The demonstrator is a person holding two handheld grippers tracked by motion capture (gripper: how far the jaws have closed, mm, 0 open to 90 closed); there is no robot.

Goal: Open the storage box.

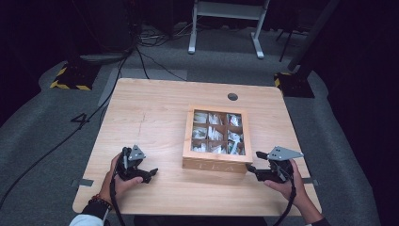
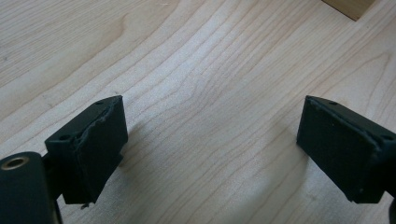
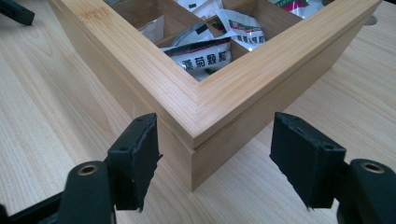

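A wooden tea box marked TEA stands on the right half of the table, its framed top down, and white tea sachets show in its compartments. My right gripper is open at the box's front right corner. In the right gripper view that corner of the box sits between the two open jaws, with sachets behind it. My left gripper is open over bare wood, left of the box. In the left gripper view its jaws stand wide apart, with a corner of the box at the top right.
The wooden table has a round cable hole at its far edge. On the grey floor beyond are cables, a white stand's legs and a yellow-black striped base. A tip of the left gripper shows far off in the right gripper view.
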